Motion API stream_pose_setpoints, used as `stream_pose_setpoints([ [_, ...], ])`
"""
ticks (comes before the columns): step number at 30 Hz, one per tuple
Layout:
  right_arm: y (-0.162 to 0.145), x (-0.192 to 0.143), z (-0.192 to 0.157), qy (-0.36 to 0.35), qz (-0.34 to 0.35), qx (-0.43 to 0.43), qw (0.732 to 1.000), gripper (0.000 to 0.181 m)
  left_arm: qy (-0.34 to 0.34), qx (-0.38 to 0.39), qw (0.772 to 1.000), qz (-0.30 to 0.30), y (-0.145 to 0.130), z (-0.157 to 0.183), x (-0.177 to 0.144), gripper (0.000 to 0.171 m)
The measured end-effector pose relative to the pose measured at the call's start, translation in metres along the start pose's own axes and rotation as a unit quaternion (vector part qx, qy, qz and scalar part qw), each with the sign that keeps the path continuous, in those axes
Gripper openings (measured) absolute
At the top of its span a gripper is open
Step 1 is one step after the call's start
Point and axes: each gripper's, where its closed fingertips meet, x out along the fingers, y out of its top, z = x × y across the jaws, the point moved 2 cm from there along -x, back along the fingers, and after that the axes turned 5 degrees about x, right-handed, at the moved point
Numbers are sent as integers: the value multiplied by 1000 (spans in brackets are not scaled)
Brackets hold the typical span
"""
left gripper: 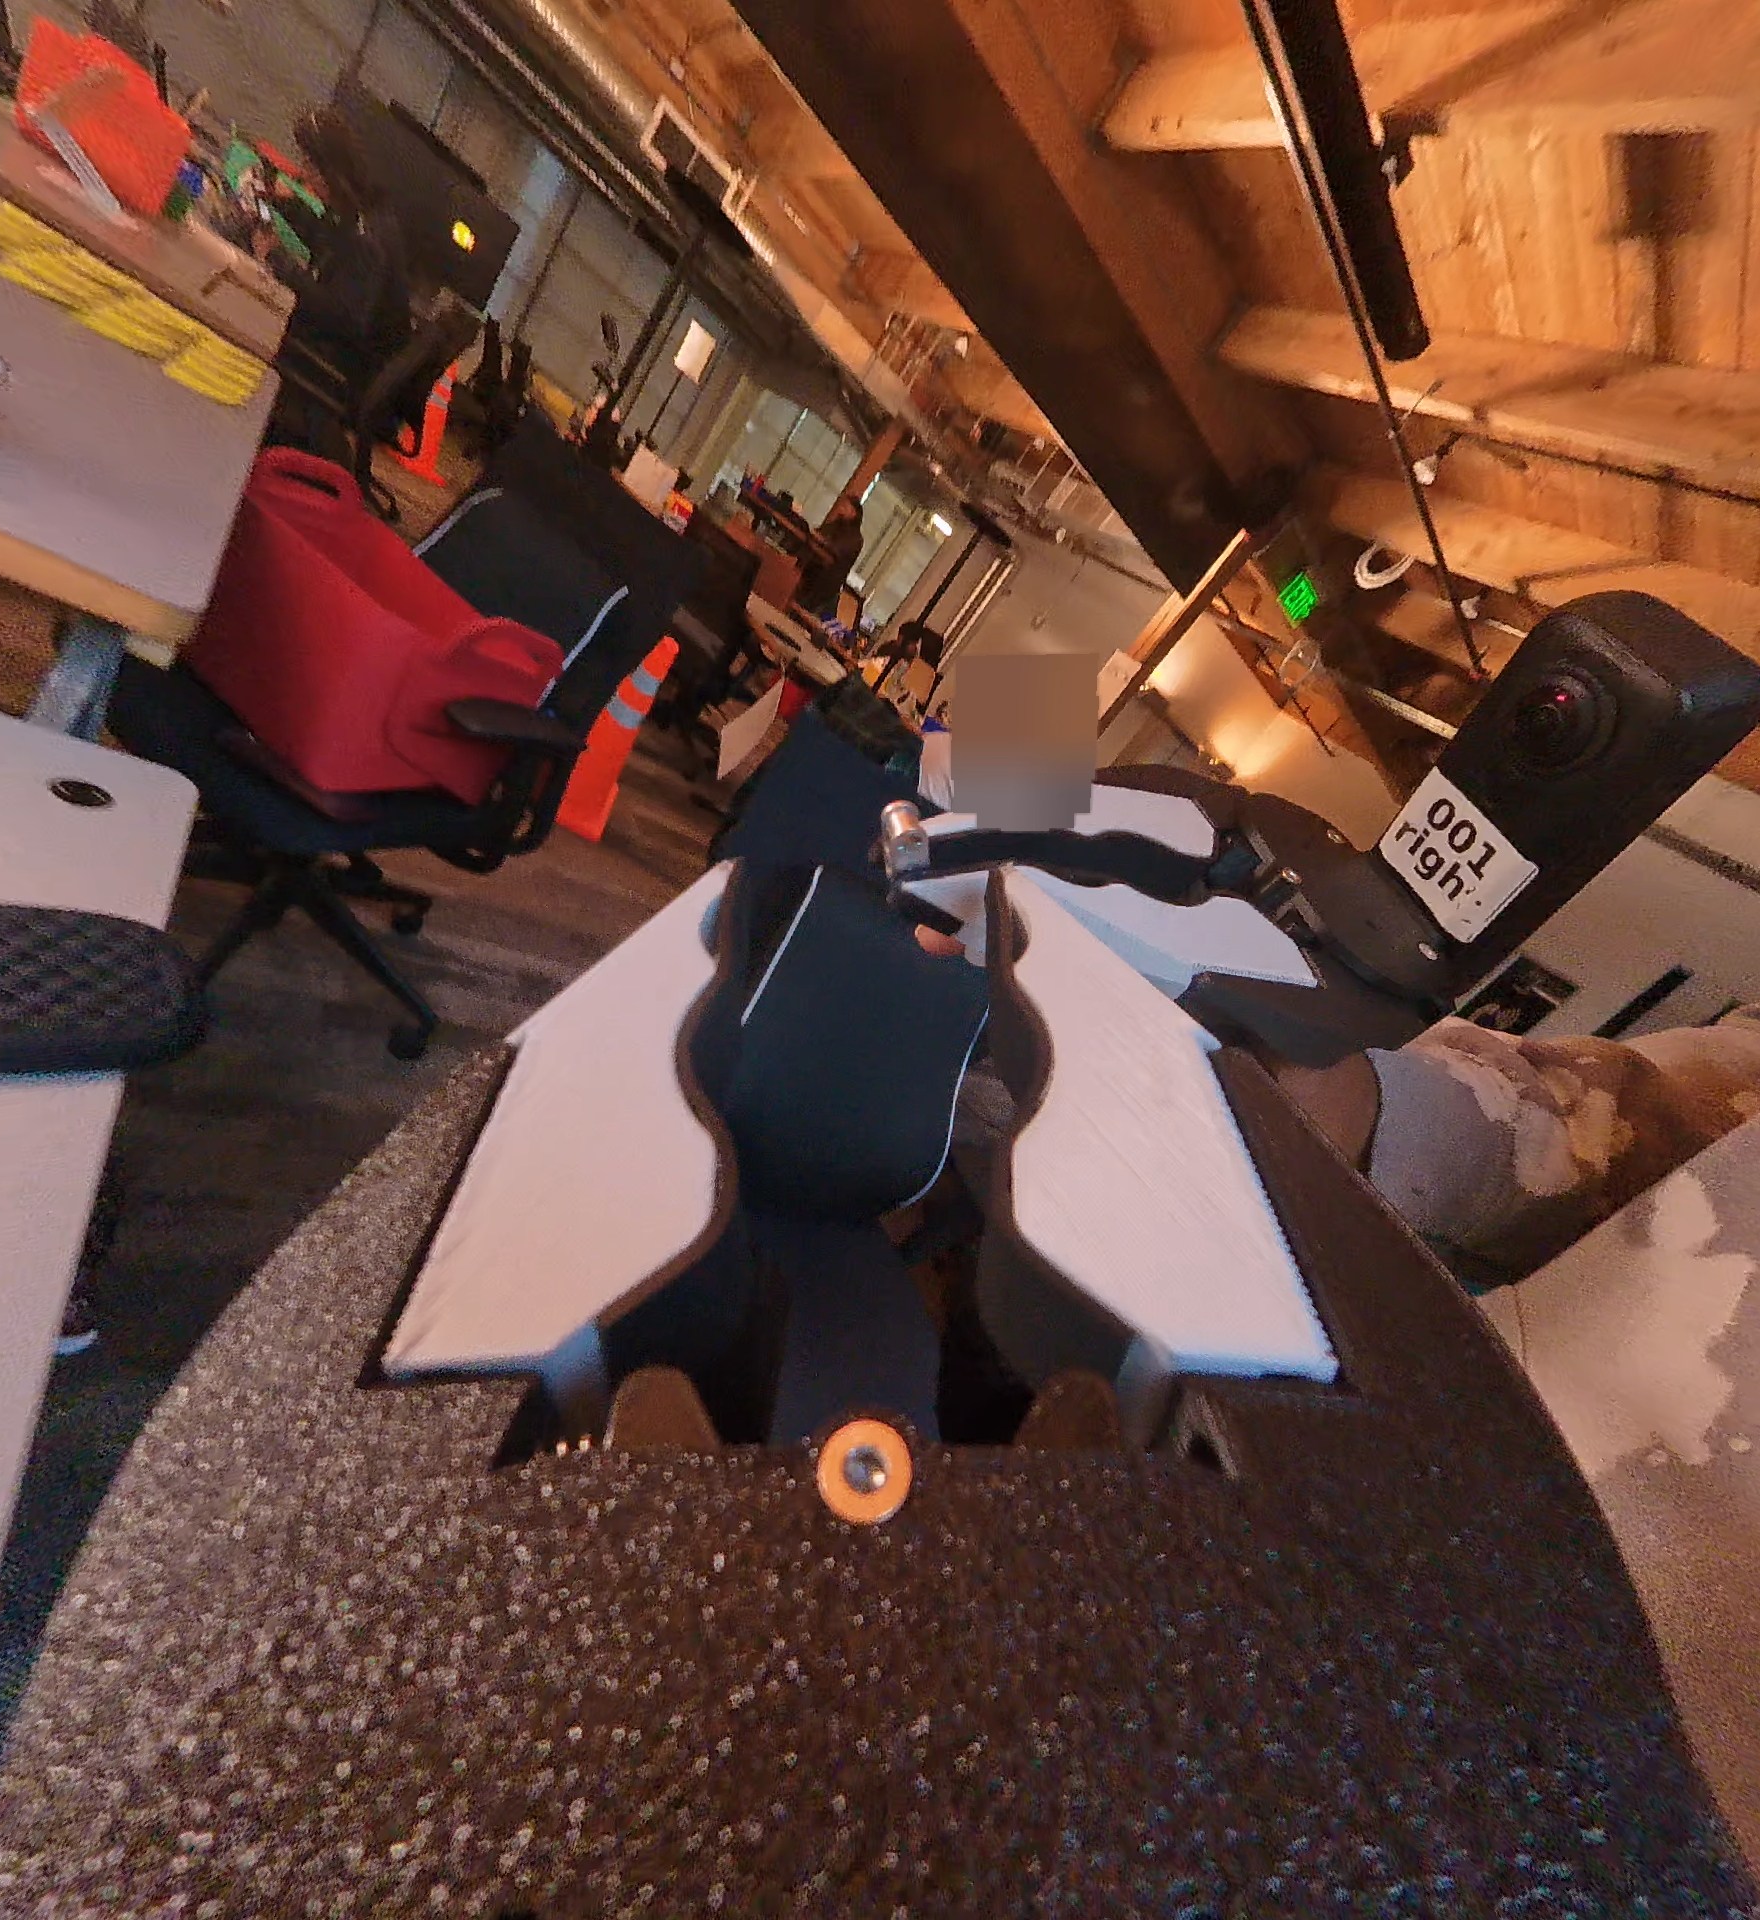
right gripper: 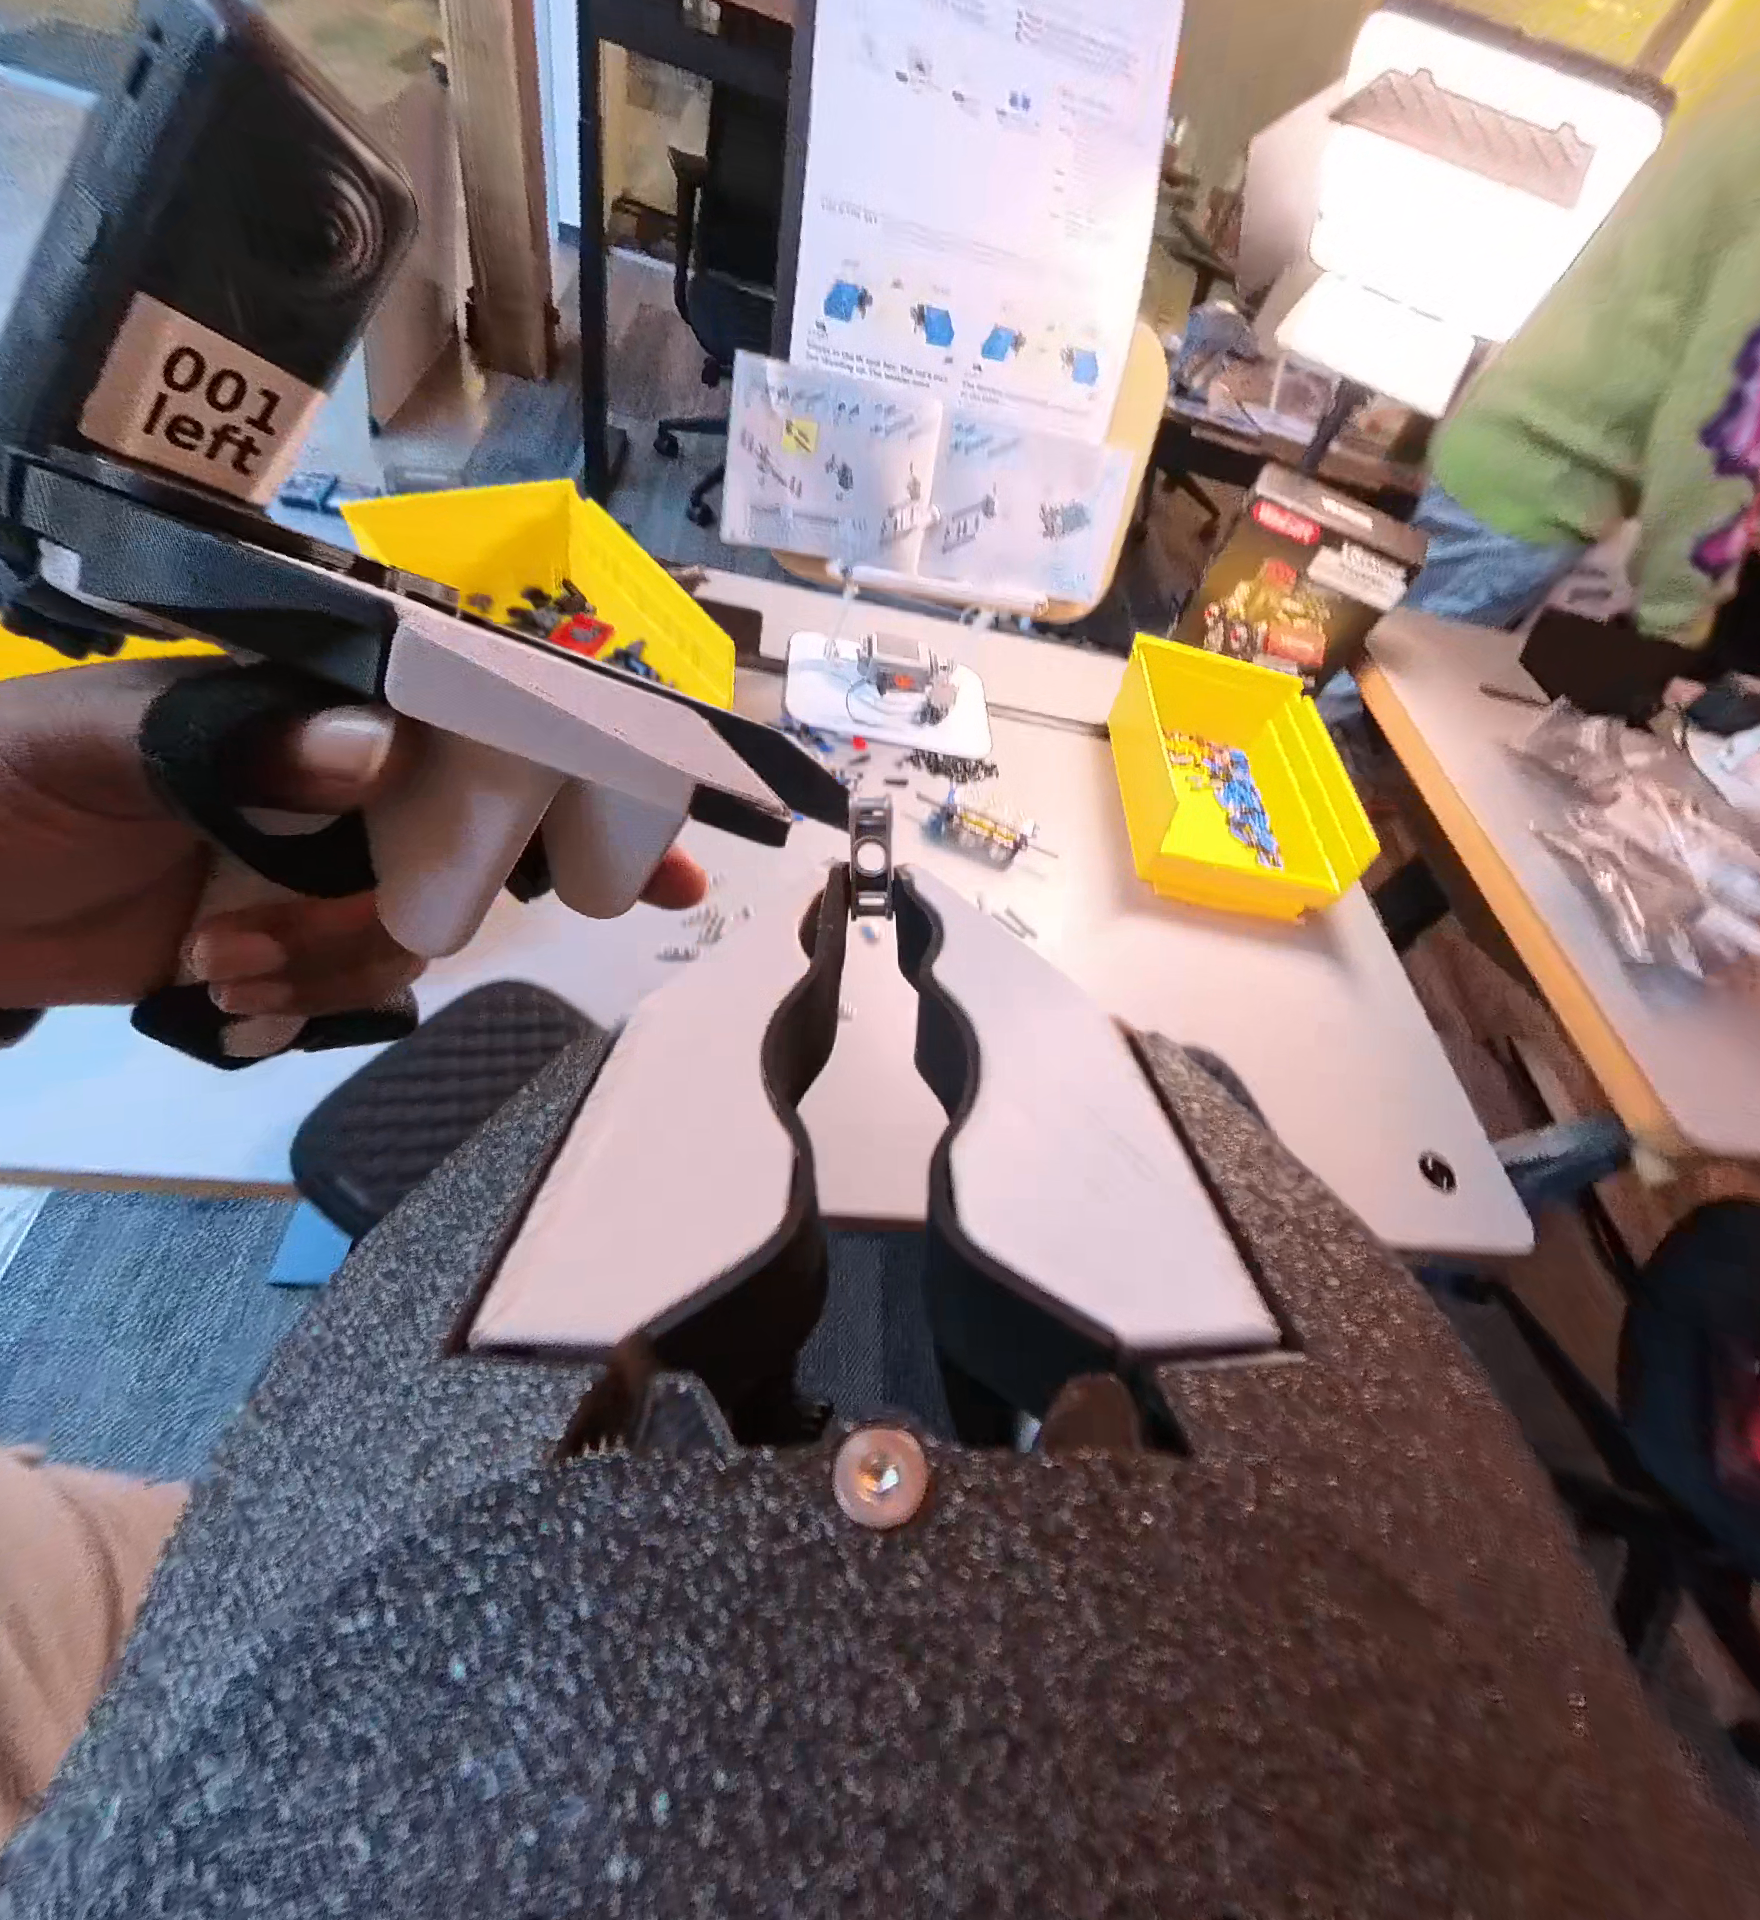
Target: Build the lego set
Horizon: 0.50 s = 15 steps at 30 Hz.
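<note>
Pinching a small black holed piece (right gripper: 871, 857) at its very tips, the right gripper (right gripper: 868, 904) holds it above the tabletop (right gripper: 1219, 1039), at the centre of the right wrist view. The left gripper (left gripper: 865, 894), gripped by a hand (right gripper: 76, 831), comes in from the left of that frame with its tip just beside the piece. In its own view its jaws stand apart with nothing between them. Loose small parts lie on the tabletop between two yellow bins (right gripper: 1240, 790). Whether the left tip touches the piece is unclear, and the bin contents are too small to identify.
</note>
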Motion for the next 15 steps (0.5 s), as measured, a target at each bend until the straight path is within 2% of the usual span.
stream_pose_setpoints([
  [6,62,65,-10,33,28,-58,997,6,-4,24,999,47,69,-41,-46,27],
  [11,79,103,-29,65,44,-76,994,6,29,42,997,55,92,-59,-74,22],
  [15,84,122,-42,98,61,-84,990,6,86,30,994,66,96,-69,-92,20],
])
